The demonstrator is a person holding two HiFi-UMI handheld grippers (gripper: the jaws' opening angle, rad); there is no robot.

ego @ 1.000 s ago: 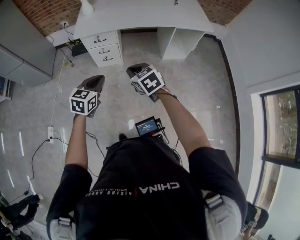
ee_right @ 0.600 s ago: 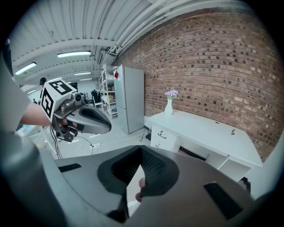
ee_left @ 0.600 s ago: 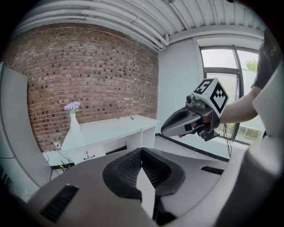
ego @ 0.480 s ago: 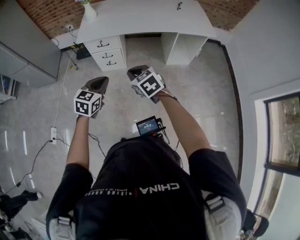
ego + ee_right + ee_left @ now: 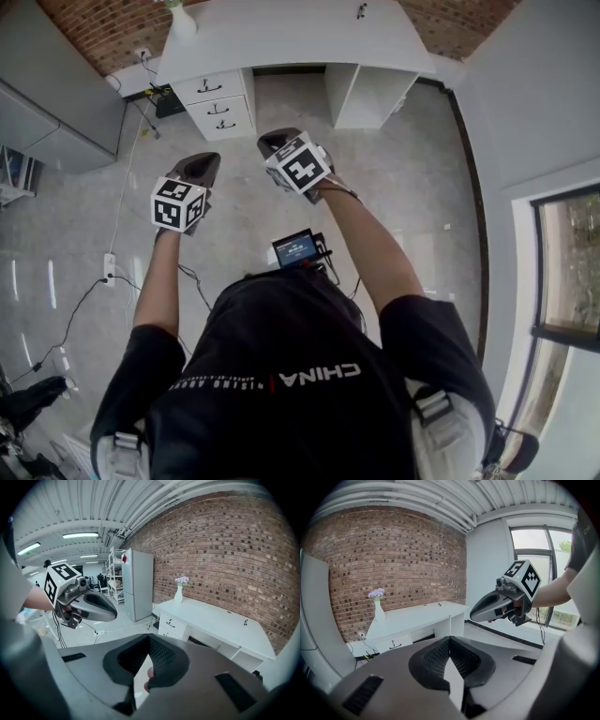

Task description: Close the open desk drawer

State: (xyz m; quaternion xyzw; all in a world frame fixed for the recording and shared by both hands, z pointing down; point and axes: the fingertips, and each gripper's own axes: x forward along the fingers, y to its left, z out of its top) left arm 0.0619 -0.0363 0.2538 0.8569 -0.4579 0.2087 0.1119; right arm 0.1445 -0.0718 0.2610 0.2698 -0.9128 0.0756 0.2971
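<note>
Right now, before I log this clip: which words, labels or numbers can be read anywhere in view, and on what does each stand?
"CHINA": white letters on the person's black shirt, seen upside down in the head view.
Smaller print beside it on the shirt: too small to read.
Small screen at the waist: lit, too small to read.
Left marker cube and right marker cube: square patterns only, no words.

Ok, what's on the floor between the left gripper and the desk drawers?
Nothing. In the head view, only bare grey floor separates the left gripper from the drawers.
</note>
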